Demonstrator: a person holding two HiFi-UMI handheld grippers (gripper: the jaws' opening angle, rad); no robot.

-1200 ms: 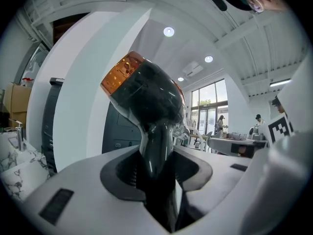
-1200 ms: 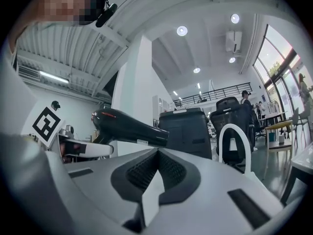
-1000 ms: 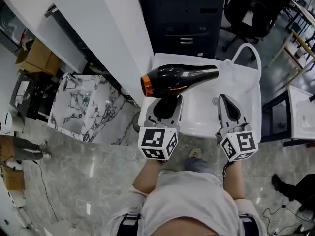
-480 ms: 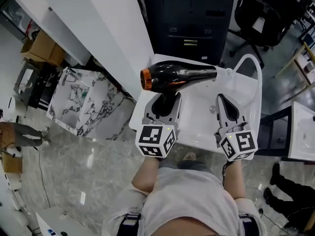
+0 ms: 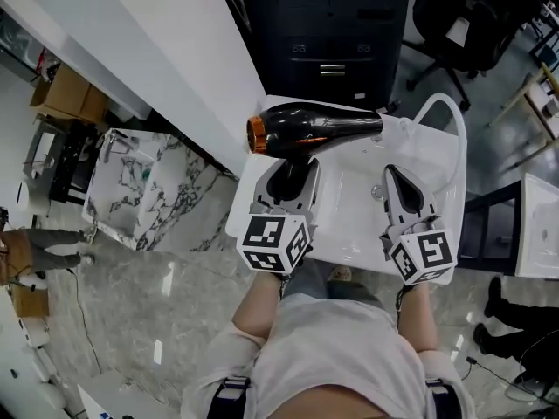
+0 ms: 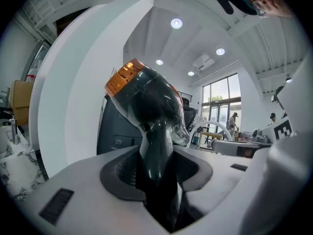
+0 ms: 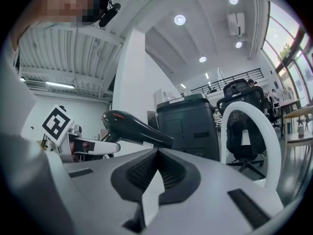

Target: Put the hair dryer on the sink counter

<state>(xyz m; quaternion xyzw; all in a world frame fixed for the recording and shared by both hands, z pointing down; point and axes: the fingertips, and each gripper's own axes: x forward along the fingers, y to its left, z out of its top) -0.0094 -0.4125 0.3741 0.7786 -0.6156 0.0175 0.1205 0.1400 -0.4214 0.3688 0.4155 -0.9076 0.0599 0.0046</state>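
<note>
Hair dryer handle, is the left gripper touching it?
Touching. The left gripper view shows the left gripper clamped on the handle of the hair dryer.

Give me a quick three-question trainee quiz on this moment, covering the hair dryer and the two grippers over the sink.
1. True or false: the left gripper is clamped on the handle of the glossy black hair dryer with an orange end ring.
2. Multiple choice: the right gripper holds A) the white arched faucet, B) nothing, its jaws together, C) the dryer's nozzle.
3. Fill in: in the head view, the dryer's orange ring faces the picture's ____ side.

Key: 1 true; 2 B; 3 left.
</note>
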